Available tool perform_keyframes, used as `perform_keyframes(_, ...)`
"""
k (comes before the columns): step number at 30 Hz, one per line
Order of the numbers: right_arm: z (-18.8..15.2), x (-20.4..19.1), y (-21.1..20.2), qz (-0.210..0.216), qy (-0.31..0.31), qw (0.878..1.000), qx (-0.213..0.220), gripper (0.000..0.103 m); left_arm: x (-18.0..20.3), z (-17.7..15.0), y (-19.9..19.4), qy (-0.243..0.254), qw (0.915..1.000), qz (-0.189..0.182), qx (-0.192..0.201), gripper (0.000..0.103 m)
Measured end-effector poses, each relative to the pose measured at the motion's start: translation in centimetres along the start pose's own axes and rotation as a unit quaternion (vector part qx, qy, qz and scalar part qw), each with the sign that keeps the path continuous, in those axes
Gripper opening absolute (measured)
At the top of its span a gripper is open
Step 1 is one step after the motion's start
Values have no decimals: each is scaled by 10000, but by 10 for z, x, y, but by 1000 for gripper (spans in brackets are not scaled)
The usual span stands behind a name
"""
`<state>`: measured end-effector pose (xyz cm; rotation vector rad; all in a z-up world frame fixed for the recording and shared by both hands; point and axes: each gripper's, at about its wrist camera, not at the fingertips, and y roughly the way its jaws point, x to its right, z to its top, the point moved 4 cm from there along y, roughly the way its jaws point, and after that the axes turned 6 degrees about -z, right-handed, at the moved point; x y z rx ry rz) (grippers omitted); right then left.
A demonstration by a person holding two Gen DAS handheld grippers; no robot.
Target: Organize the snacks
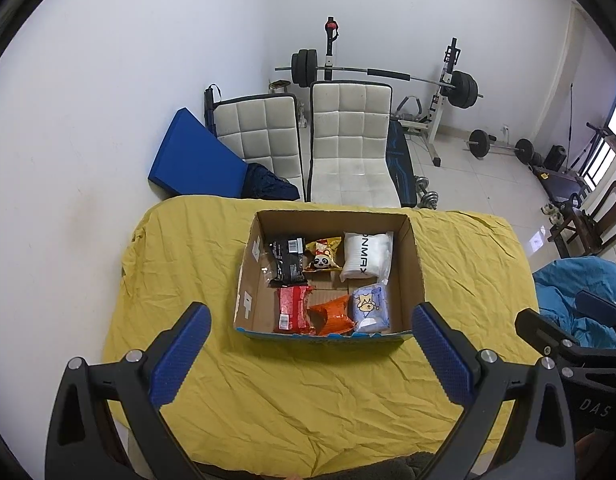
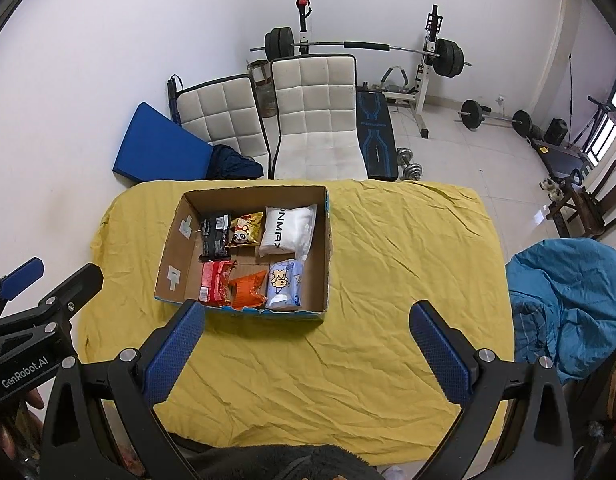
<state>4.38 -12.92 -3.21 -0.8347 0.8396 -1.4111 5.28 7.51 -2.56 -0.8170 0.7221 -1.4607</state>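
Plainly, both pairs of blue-padded fingers stand wide apart and hold nothing. The left gripper [image 1: 309,350] points almost straight at the cardboard box [image 1: 415,264], whose near wall lies just ahead of its tips; the right gripper [image 2: 308,346] sits off to the box's right side. All six snack packets lie inside, in two rows running across. By my reckoning the left hand is nearer the orange packet [image 1: 332,314] at the near wall.

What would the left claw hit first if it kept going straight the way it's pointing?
Probably the cardboard box: its near wall sits centred between the open left claw fingers. Depth is unclear; it might meet the yellow cloth first.
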Motion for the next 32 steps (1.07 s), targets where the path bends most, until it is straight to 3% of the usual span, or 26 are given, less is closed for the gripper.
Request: perform_keyframes(32,-3,16,-7,-205,239,9994,121,103,-7,10,-7,125,9999,-79,2,103)
